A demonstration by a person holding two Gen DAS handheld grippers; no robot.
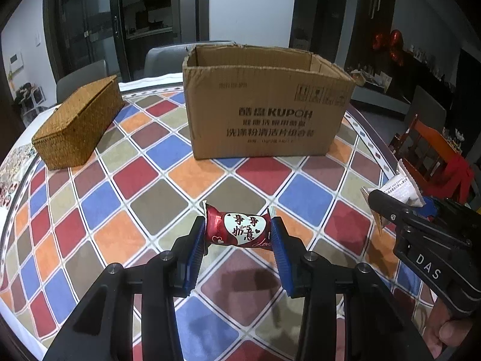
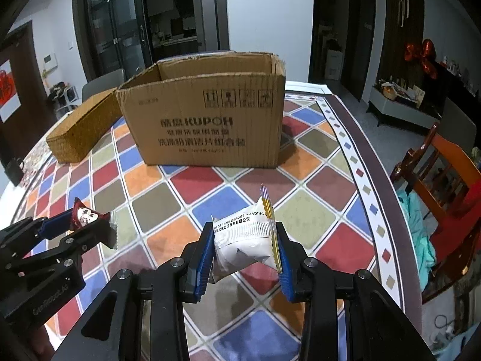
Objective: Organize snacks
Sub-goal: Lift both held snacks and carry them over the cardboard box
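My left gripper [image 1: 239, 230] is shut on a red snack packet [image 1: 240, 230] with a white heart label, held above the checkered tablecloth [image 1: 144, 177]. Between the blue pads of my right gripper [image 2: 244, 240] sits a white snack packet [image 2: 245, 242], gripped and lifted off the table. Each gripper shows in the other's view: the right gripper [image 1: 399, 207] with the white packet [image 1: 405, 191] at the right edge, the left gripper [image 2: 79, 225] with the red packet [image 2: 87, 216] at the lower left. An open cardboard box [image 1: 264, 108] [image 2: 207, 123] stands ahead of both.
A woven wicker box [image 1: 79, 123] [image 2: 81, 129] lies shut to the left of the cardboard box. A red wooden chair [image 2: 442, 174] stands beyond the table's right edge. Grey chairs [image 1: 168, 57] sit behind the table. A hand [image 1: 451, 334] holds the right gripper's handle.
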